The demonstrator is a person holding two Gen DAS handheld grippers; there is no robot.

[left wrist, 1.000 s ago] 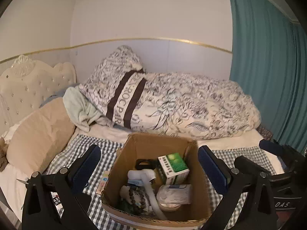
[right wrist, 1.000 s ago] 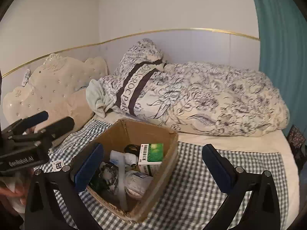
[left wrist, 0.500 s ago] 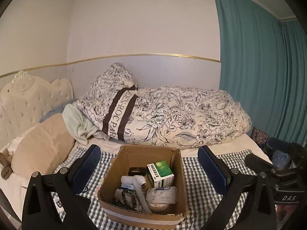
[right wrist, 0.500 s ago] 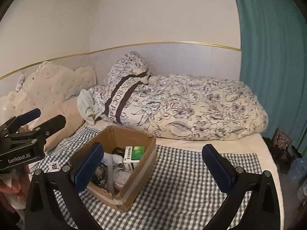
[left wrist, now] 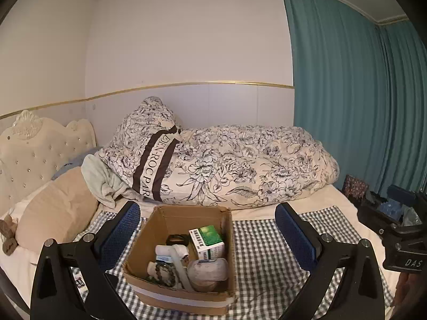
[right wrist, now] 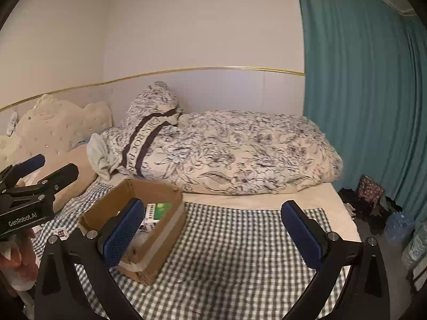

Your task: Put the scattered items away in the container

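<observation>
An open cardboard box (left wrist: 160,221) stands on a checked cloth (left wrist: 264,242) on the bed. Inside lie a green and white carton (left wrist: 206,240), a white tube (left wrist: 176,261), a bead bracelet (left wrist: 162,274), a black ring-shaped item (left wrist: 177,238) and a pale round pouch (left wrist: 208,270). My left gripper (left wrist: 208,237) hovers open in front of the box, nothing between its blue pads. My right gripper (right wrist: 213,233) is open too, over the cloth right of the box (right wrist: 157,194). The left gripper (right wrist: 40,170) also shows at the right wrist view's left edge.
A floral duvet (left wrist: 240,168) and pillow (left wrist: 149,138) are heaped behind the box, a beige cushion (left wrist: 56,210) and tufted headboard (left wrist: 34,149) to the left. Teal curtains (left wrist: 360,106) hang right. Bags and bottles (right wrist: 387,213) lie on the floor past the bed's right edge.
Both grippers have drawn back and up from the box, which looks smaller and lower in both views now. Both stayed open and empty.
</observation>
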